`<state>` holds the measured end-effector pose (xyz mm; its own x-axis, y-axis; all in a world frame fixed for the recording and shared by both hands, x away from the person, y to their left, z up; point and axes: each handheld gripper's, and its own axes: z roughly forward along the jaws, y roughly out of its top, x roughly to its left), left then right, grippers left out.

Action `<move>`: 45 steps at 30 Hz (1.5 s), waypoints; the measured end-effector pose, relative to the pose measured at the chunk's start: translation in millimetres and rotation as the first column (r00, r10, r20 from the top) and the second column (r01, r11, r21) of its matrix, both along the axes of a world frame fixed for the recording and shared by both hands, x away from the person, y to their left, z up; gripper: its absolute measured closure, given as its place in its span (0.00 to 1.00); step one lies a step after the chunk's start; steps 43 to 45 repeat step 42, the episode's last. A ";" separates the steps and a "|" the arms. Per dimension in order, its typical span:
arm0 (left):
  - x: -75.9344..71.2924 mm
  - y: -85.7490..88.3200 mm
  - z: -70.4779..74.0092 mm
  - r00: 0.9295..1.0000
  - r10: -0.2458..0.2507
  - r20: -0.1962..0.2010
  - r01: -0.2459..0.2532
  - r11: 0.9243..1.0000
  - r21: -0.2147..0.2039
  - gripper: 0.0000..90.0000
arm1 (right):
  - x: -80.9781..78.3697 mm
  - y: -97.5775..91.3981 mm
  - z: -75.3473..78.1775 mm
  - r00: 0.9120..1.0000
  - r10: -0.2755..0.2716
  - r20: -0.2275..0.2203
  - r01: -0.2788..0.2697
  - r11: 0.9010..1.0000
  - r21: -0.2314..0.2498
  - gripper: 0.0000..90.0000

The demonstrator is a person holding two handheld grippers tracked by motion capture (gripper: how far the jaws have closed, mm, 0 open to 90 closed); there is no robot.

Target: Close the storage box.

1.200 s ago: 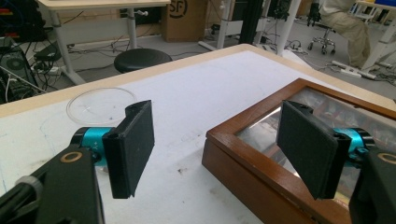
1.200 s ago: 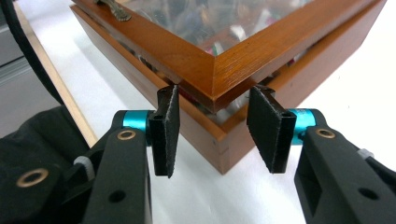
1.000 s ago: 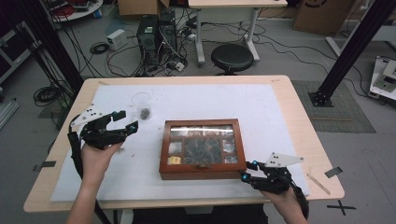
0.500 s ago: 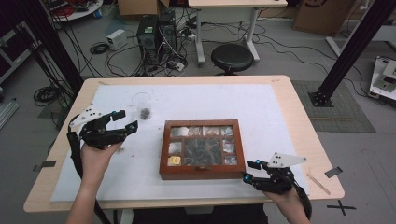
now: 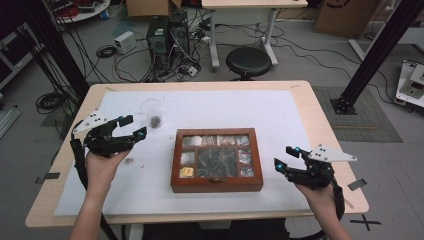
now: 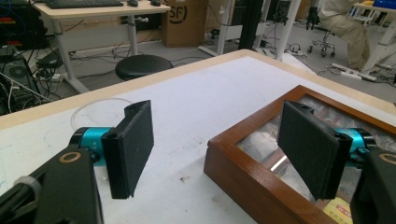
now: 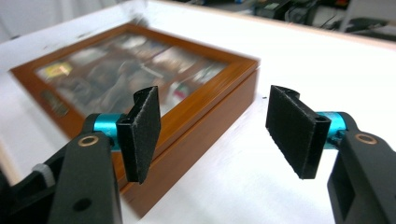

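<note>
A shut wooden box [image 5: 217, 159] with a glass lid over several compartments lies mid-table on a white sheet. My left gripper [image 5: 133, 126] is held open to the left of the box, nothing between its jaws; in the left gripper view [image 6: 219, 144] the box's corner [image 6: 261, 172] lies just past them. My right gripper [image 5: 286, 158] is open near the box's right side, apart from it. In the right gripper view [image 7: 215, 123] the box [image 7: 154, 84] lies ahead and left, blurred.
A clear plastic cup [image 5: 151, 111] with a dark lump inside stands on the white sheet [image 5: 280, 110] behind the left gripper. Small crumbs [image 5: 129, 161] lie on the sheet beside the left hand. A black stool [image 5: 248, 60], computers and cables are on the floor beyond the table.
The right gripper has shifted slightly left, toward the box's right side. The left gripper has barely moved. The box stays where it was.
</note>
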<state>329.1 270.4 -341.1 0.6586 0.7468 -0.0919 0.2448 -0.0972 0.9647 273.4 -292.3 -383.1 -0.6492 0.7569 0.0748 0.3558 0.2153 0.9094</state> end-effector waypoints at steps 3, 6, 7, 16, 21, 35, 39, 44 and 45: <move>1.3 -0.4 0.8 1.000 0.001 0.003 -0.001 1.000 0.002 0.30 | 7.1 -2.3 8.3 0.999 -0.031 0.023 0.031 0.999 0.009 0.38; 2.0 -0.1 1.6 1.000 0.004 0.006 -0.004 1.000 0.003 0.30 | 15.8 -2.2 17.5 0.997 -0.067 0.050 0.066 0.998 0.018 0.35; 2.3 0.3 1.9 1.000 0.005 0.007 -0.005 1.000 0.004 0.30 | 19.0 -2.2 20.6 0.995 -0.076 0.061 0.075 0.997 0.021 0.35; 2.8 3.2 0.7 1.000 0.005 0.008 -0.005 1.000 0.005 0.30 | 41.6 0.3 39.1 0.987 -0.127 0.098 0.121 0.991 0.058 0.35; 1.7 5.4 0.0 1.000 0.010 0.007 -0.010 1.000 0.002 0.29 | 45.1 -1.4 39.6 0.986 -0.138 0.096 0.132 0.989 0.063 0.34; 2.5 4.2 -2.4 1.000 0.009 -0.002 -0.009 1.000 0.008 0.29 | 45.7 -4.3 37.3 0.985 -0.147 0.094 0.142 0.988 0.063 0.34; 2.9 4.6 -2.5 1.000 0.011 -0.001 -0.011 1.000 0.010 0.29 | 45.6 -3.5 36.3 0.985 -0.144 0.094 0.139 0.988 0.060 0.34; 3.4 4.4 -2.7 1.000 0.009 -0.002 -0.009 1.000 0.010 0.29 | 45.6 -3.3 35.8 0.985 -0.143 0.094 0.137 0.989 0.060 0.33; 3.4 4.4 -2.7 1.000 0.009 -0.002 -0.009 1.000 0.010 0.29 | 45.6 -3.3 35.8 0.985 -0.143 0.094 0.137 0.989 0.060 0.33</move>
